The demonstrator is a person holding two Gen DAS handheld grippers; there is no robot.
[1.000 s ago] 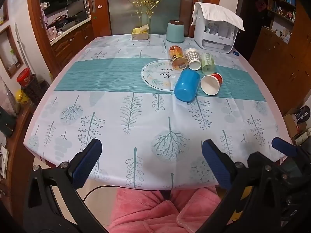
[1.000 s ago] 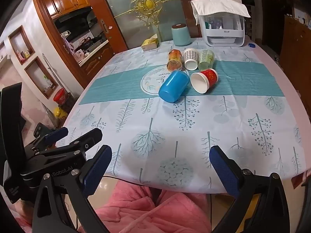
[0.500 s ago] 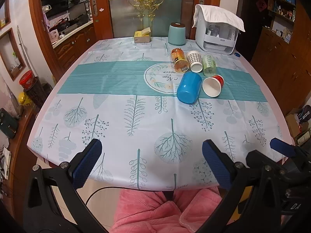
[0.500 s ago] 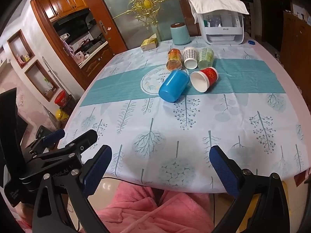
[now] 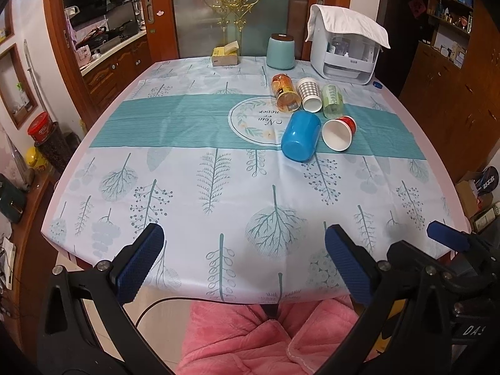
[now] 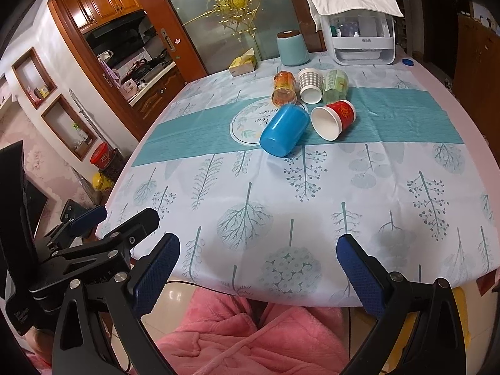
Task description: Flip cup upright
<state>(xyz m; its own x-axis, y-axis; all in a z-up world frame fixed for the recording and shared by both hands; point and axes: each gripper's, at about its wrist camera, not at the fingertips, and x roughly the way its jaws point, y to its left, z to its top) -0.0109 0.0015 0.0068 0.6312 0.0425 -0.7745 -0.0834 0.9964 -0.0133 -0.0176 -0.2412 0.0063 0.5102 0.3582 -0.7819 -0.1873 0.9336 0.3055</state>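
Several cups lie on their sides mid-table: a blue plastic cup, a red paper cup, an orange glass, a checked paper cup and a green cup. My left gripper is open and empty, over the table's near edge, far from the cups. My right gripper is open and empty, also at the near edge. Each gripper shows at the other view's side.
At the table's far end stand a teal canister, a tissue box and a white appliance under a cloth. A wooden cabinet stands to the right. A pink robe lies below the near edge.
Both grippers have moved slightly up and forward toward the table; the cups have not moved.
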